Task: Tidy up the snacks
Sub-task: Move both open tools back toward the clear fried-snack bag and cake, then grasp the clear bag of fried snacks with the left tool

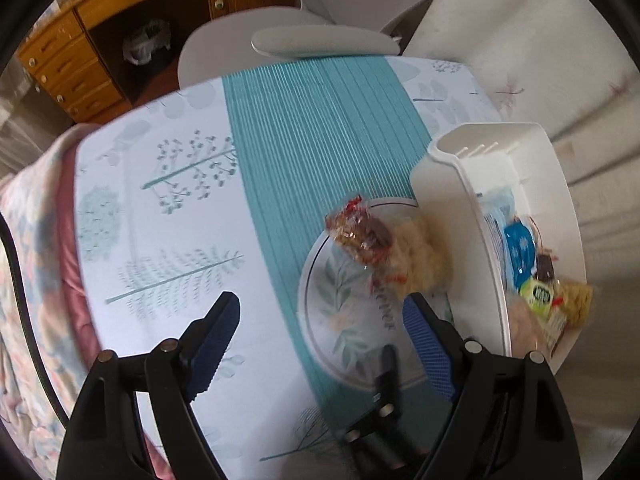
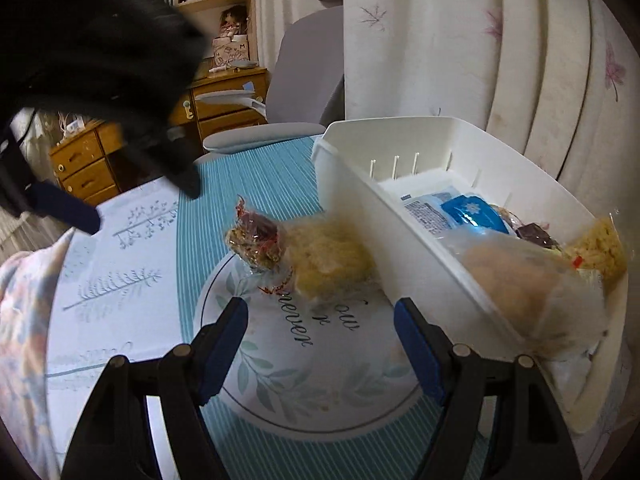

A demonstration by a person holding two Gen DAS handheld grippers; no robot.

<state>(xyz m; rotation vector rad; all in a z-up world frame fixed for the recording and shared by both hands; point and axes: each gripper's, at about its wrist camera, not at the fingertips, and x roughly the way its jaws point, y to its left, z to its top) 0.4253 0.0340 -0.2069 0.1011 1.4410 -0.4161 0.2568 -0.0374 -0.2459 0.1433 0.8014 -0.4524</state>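
A round leaf-print plate (image 2: 304, 384) lies on the teal table runner. It holds a brown snack in clear wrap with red ties (image 2: 256, 244) and a pale yellow wrapped snack (image 2: 328, 268) that touches the white bin (image 2: 400, 240). The bin holds several packets, among them a blue one (image 2: 472, 212) and a bagged pale pastry (image 2: 520, 284). My right gripper (image 2: 320, 312) is open over the plate, just short of the two snacks. My left gripper (image 1: 322, 312) is open above the plate's (image 1: 340, 320) left side, with the brown snack (image 1: 360, 236) ahead of it. Neither holds anything.
A grey office chair (image 1: 320, 40) stands at the table's far edge, with wooden drawers (image 1: 72, 68) behind it. A pale curtain (image 2: 500, 60) hangs behind the bin. A floral blanket (image 1: 28, 260) lies at the left. The white tree-print tablecloth (image 1: 160, 220) stretches left of the runner.
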